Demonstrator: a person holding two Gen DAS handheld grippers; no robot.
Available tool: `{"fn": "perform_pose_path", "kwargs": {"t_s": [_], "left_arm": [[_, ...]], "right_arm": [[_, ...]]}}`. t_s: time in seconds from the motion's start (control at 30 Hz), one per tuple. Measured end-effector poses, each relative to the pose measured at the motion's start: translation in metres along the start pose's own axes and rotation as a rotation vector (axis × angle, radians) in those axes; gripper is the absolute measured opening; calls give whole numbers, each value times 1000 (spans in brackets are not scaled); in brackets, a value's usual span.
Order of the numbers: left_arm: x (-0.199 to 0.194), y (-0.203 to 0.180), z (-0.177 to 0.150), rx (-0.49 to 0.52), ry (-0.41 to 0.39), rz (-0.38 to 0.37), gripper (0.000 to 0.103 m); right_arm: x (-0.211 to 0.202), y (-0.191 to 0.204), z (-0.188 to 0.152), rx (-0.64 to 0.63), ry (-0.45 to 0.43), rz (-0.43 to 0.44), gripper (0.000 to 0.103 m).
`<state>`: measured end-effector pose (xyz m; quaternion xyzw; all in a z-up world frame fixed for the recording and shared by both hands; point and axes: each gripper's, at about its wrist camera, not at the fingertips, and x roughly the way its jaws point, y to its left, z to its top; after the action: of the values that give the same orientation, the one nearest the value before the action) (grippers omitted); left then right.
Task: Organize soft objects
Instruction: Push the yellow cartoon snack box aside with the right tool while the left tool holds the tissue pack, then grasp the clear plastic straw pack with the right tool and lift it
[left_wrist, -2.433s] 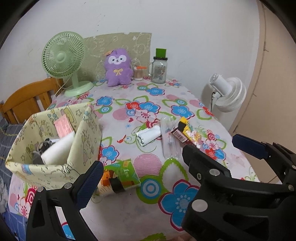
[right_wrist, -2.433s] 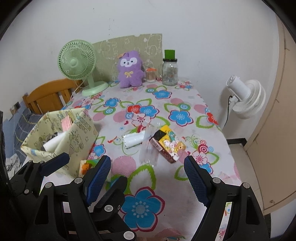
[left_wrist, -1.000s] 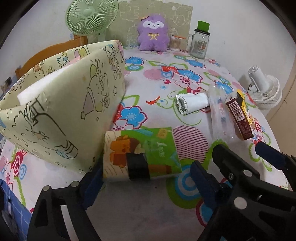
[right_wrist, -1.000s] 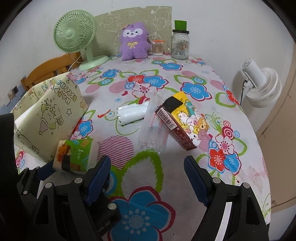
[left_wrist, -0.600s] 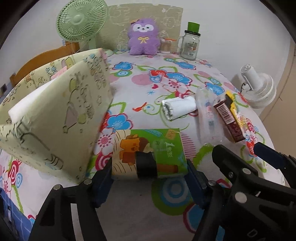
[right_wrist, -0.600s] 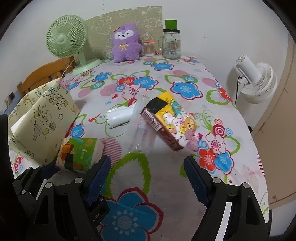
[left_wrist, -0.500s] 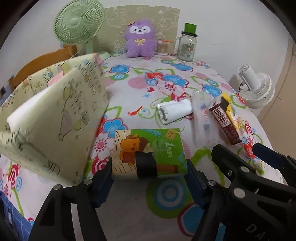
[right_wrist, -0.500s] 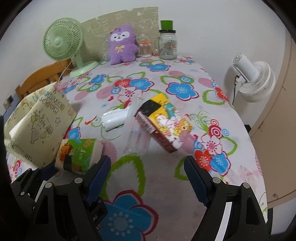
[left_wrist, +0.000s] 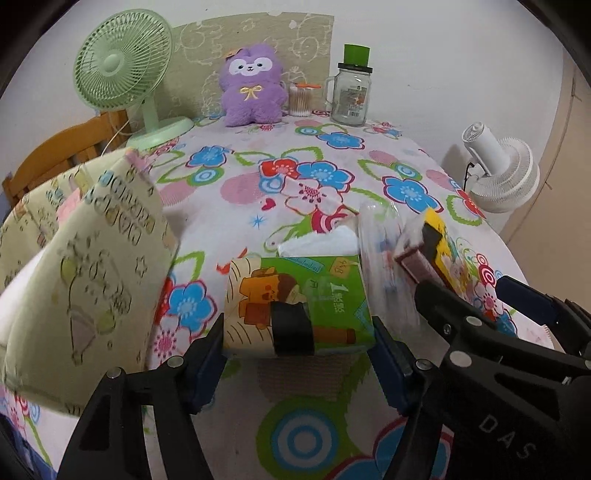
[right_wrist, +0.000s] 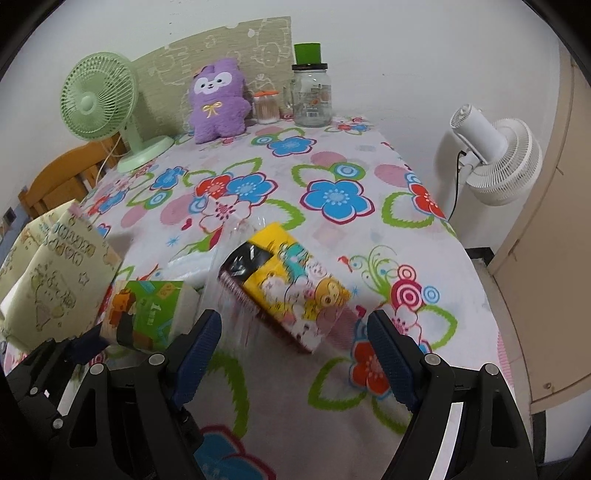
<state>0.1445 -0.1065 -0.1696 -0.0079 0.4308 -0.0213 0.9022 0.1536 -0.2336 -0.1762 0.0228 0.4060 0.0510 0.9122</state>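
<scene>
Left tongs (left_wrist: 297, 350) clamp green soft-plastic tissue pack (left_wrist: 299, 299); right tongs (right_wrist: 294, 341) gape empty near yellow cartoon-printed tissue pack (right_wrist: 291, 282).

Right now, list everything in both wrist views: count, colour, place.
green tissue pack: 1, green and orange, between the left fingers, near edge
yellow tissue pack: 1, yellow with cartoon print, ahead of the right fingers
clear plastic wrapper: 1, transparent, between the two packs
white roll: 1, white, behind the green pack
fabric bin: 1, pale yellow print, left edge of the table
plush toy: 1, purple, far end by the wall
desk fan: 1, mint green, far left
glass jar: 1, clear with green lid, far end
swab container: 1, clear, orange lid, beside the jar
floor fan: 1, white, right of the table
chair: 1, wooden, behind the bin
tablecloth: 1, floral
left gripper: 1, black, blue pads, gripping the green pack
right gripper: 1, black, blue pads, open
</scene>
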Motion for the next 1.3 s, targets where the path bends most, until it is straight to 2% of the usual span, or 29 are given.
{"fn": "perform_pose_path", "kwargs": {"t_s": [0.27, 0.43, 0.6, 0.67, 0.73, 0.83, 0.9, 1.07, 1.1, 1.2, 1.3], "left_arm": [[10, -5, 10, 60, -4, 7, 73], [15, -6, 11, 89, 13, -15, 73], [19, -6, 10, 90, 28, -18, 73], [19, -5, 9, 87, 31, -20, 73], [18, -5, 9, 88, 30, -23, 73], [16, -5, 9, 87, 25, -25, 73], [15, -5, 9, 85, 22, -24, 73], [11, -5, 8, 91, 12, -27, 73], [9, -5, 7, 91, 11, -29, 73], [5, -6, 6, 96, 3, -31, 73], [2, -6, 3, 97, -1, -35, 73]], "right_arm": [[20, -7, 12, 17, 14, 21, 84], [29, -9, 18, 26, 13, 45, 84], [38, -6, 23, -1, 12, 49, 83], [40, -5, 23, -3, 15, 49, 77], [42, -4, 23, -1, 22, 52, 56], [43, -5, 22, 27, 40, 101, 42], [41, -3, 22, 36, 41, 116, 39], [34, 6, 20, -4, 28, 81, 33], [32, 7, 19, -9, 27, 80, 30], [28, 7, 17, -5, 21, 82, 9], [24, 8, 14, -12, 29, 82, 9]]}}
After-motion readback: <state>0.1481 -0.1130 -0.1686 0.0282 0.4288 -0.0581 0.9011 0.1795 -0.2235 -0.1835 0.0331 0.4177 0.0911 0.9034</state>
